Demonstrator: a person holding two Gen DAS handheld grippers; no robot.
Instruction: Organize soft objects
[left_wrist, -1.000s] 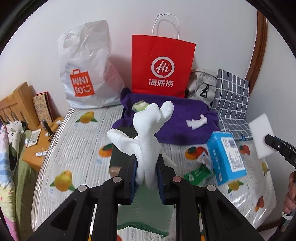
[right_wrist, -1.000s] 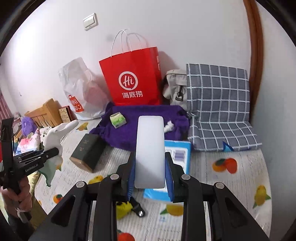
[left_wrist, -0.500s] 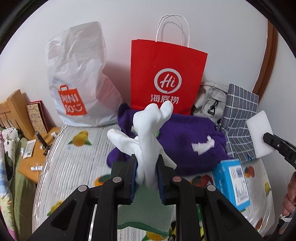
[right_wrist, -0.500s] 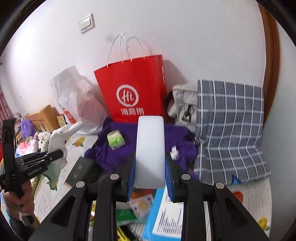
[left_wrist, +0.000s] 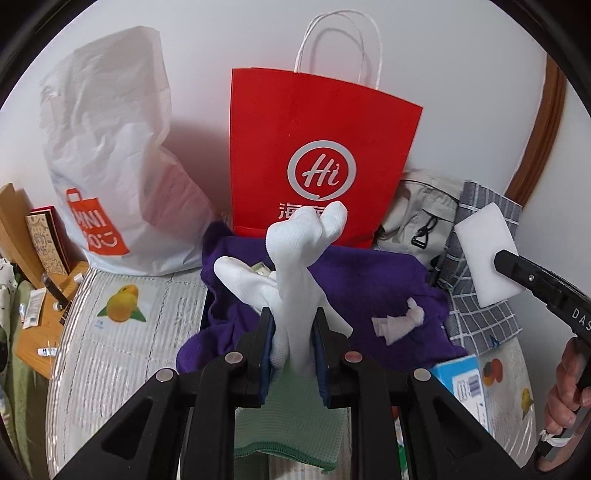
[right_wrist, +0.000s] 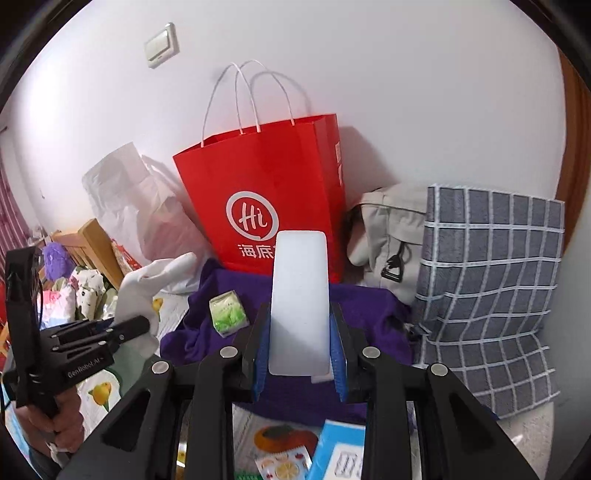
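My left gripper (left_wrist: 293, 332) is shut on a white glove (left_wrist: 295, 266) with a green cuff (left_wrist: 288, 421), held up in front of the red paper bag (left_wrist: 317, 147). My right gripper (right_wrist: 300, 343) is shut on a white sponge block (right_wrist: 299, 302), also facing the red paper bag (right_wrist: 266, 192). The sponge (left_wrist: 485, 254) shows at the right of the left wrist view. The glove (right_wrist: 144, 291) shows at the left of the right wrist view. A purple cloth (left_wrist: 369, 295) lies below the bag with a crumpled white tissue (left_wrist: 399, 325) on it.
A white plastic bag (left_wrist: 110, 166) stands left of the red bag. A beige pouch (right_wrist: 391, 236) and a grey checked cushion (right_wrist: 487, 288) lean at the right. A small green packet (right_wrist: 229, 314) lies on the purple cloth. A blue box (left_wrist: 461, 384) lies on the fruit-print sheet (left_wrist: 122, 332).
Both grippers have moved forward toward the red paper bag, which looks larger now. The glove and the sponge stay held.
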